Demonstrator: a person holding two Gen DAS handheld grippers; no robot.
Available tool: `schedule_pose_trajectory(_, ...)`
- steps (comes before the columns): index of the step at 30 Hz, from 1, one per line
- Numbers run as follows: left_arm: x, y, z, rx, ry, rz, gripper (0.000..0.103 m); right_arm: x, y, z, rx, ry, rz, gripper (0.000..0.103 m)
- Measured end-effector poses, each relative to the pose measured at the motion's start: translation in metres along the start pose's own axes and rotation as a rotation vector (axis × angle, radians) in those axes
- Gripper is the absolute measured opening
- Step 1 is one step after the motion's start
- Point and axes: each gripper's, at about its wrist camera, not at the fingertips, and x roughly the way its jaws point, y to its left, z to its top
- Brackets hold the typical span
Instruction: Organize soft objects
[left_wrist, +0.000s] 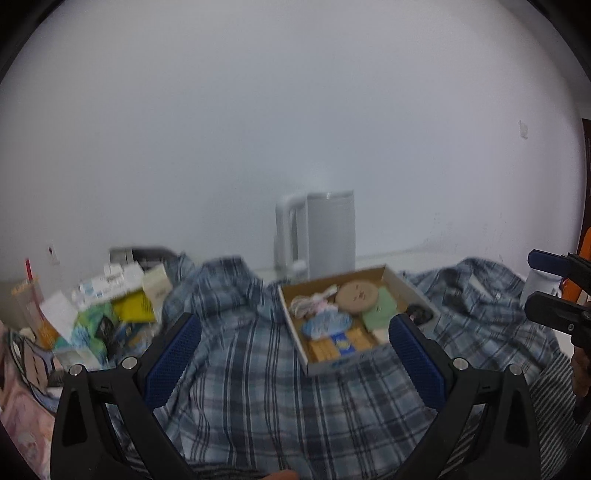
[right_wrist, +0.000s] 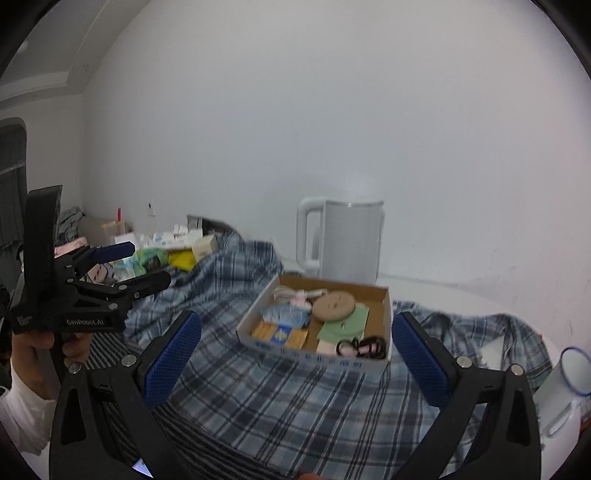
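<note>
A blue plaid shirt (left_wrist: 258, 369) lies spread and rumpled over the table; it also shows in the right wrist view (right_wrist: 295, 398). A striped cloth (right_wrist: 99, 350) lies under its near left edge. A cardboard box (left_wrist: 354, 362) of small items rests on the shirt, also in the right wrist view (right_wrist: 314, 354). My left gripper (left_wrist: 295, 354) is open and empty above the shirt, just short of the box; it shows from the side in the right wrist view (right_wrist: 147, 266). My right gripper (right_wrist: 295, 354) is open and empty, near the box; its fingers show at the right in the left wrist view (left_wrist: 546, 288).
A white electric kettle (left_wrist: 321, 232) stands behind the box against the wall, also in the right wrist view (right_wrist: 343, 240). A pile of small boxes and packets (left_wrist: 110, 302) lies at the left. A clear plastic cup (right_wrist: 569, 384) stands at the right.
</note>
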Motion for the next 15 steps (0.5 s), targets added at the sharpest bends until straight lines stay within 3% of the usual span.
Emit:
schedule_pose_trajectory(9,0.026,0.003,-0.045,0.022,0.079,-0.034,0.103,0.041,-0.010,-0.048,0.030,0.131,0.050,0.103)
schedule_pose_trajectory(15,0.053,0.003,-0.062,0.029,0.148,-0.035,0.103,0.052,-0.013,-0.073,0.046,0.158,0.043,0.103)
